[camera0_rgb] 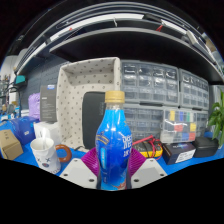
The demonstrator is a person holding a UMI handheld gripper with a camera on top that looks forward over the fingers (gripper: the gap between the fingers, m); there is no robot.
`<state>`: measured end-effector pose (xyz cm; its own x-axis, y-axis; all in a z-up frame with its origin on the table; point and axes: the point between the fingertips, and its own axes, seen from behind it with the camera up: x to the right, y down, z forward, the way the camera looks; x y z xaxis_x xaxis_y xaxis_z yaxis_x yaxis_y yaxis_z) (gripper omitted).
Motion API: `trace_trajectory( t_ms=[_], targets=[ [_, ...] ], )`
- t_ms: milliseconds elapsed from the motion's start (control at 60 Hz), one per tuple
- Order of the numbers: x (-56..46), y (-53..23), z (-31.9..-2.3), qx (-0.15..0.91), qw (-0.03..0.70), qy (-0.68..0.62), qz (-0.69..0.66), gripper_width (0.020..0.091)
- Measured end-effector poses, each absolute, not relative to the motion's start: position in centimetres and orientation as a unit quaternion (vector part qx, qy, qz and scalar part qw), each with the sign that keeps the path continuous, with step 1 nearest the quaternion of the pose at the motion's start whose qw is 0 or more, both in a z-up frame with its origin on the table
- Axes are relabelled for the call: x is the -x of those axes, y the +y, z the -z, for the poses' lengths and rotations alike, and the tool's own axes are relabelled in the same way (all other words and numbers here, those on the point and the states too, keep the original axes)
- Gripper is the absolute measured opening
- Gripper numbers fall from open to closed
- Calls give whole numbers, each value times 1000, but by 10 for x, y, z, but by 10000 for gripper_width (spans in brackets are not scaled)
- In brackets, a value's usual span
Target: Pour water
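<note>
**Blue bottle caught between the gripper's fingers**

Blue and translucent, the water bottle [114, 142] stands upright right between the two fingers, its pale yellow-tan cap topping the neck and a label with white lettering wrapped around its middle. The gripper [114, 172] is clenched on it: the white finger on the left and the white finger on the right each close in against the lower body, and the purple pads [90, 159] press against its sides with no gap that I can see. Whether the bottle's base sits on the table or is lifted clear is hidden behind the fingers.

Just to the left of the left finger stands a white mug [43, 153] with a printed pattern, and a second cup with an orange-and-blue look [63, 155] sits close beside it, nearer the finger. Further left are a blue object [22, 130] and a small tan box [10, 146].

Beyond the bottle, a white perforated storage bin [72, 100] rises with a dark panel in front of it. Behind and to the right of it is a bank of clear plastic drawer units [160, 85]. To the right of the right finger lie a dark box [180, 151] and some yellow and red bits [150, 148], with green leaves [217, 118] at the far right. Shelving [120, 22] runs overhead.
</note>
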<state>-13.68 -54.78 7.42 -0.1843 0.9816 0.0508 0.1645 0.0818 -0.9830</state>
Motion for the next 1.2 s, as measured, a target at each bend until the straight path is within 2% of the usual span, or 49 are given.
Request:
trace_trajectory(
  t_ms=[183,250,283,333,750,1200],
  targets=[
    [136,-543,-73,496,416,-596,-475,509],
    [129,-539,-67,515,404,-599,-461,701],
    [125,-537,-68,520,403,-598,-458,769],
    [115,-535,-69,528,400,-595,-455,794],
    [-19,-524,-60,593,378,-586,-403,816],
    [-84,-498,-108,592,428,-568,-377,819]
  ],
)
